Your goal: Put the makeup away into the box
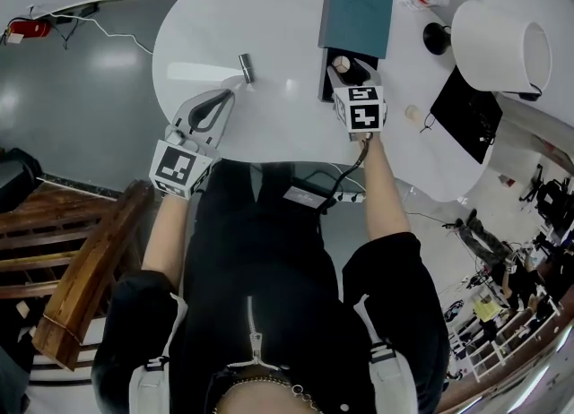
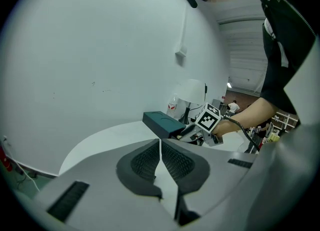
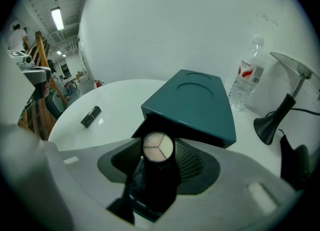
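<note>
Right arm stretched forward, the right gripper (image 3: 159,161) pinches a black round-palette compact (image 3: 158,147) at the teal rectangular box's (image 3: 195,100) open near end on the white counter (image 1: 269,18). The left gripper (image 2: 160,144), pressed together, sits near-left.

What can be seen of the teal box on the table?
The teal rectangular box lies flat on the white round table, matt, like card. Its lid, stamped with a faint circle, sits shifted, baring a dark opening at the near end. There the right gripper holds a round black compact; contact is unclear.

R gripper (image 3: 159,157) fingers clamp compact (image 3: 158,146) at teal box (image 3: 195,105) opening.
</note>
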The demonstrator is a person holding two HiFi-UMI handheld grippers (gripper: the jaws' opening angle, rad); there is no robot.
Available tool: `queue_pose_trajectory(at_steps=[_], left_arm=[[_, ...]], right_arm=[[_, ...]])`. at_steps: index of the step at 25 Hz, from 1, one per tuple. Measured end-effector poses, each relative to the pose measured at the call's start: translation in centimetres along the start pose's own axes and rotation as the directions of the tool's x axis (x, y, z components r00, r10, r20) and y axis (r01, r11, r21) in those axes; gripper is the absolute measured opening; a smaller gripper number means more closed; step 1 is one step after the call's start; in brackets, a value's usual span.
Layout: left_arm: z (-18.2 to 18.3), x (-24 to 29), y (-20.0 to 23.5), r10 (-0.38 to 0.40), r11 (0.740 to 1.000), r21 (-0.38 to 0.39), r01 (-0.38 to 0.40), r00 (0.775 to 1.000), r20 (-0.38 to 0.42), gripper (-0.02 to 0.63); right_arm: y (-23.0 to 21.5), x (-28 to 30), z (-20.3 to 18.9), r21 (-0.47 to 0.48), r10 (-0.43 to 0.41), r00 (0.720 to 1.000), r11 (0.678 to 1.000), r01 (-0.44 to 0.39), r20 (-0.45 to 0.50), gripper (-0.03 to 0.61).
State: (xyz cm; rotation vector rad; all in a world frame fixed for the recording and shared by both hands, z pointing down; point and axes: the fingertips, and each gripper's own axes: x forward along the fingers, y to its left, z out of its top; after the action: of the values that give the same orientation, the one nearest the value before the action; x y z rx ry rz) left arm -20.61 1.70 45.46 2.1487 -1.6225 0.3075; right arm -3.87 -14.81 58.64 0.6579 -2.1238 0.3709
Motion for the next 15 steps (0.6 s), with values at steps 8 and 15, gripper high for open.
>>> queue_pose_trajectory(at_steps=[8, 15], left_arm=[[-0.39, 0.14, 0.40, 0.001, 1.000, -0.006, -0.001, 1.000, -0.010, 0.014], [-0.42, 0.19, 0.58, 0.004, 1.000, -0.008, -0.004, 1.000, -0.010, 0.014]], right_arm=[[-0.01, 0.72, -0.15, 0.011, 0.015, 0.999, 1.000, -0.015, -0.042, 0.212], [-0.13, 1.01, -0.57, 0.008, 0.019, 0.996, 1.000, -0.018, -0.093, 0.212]])
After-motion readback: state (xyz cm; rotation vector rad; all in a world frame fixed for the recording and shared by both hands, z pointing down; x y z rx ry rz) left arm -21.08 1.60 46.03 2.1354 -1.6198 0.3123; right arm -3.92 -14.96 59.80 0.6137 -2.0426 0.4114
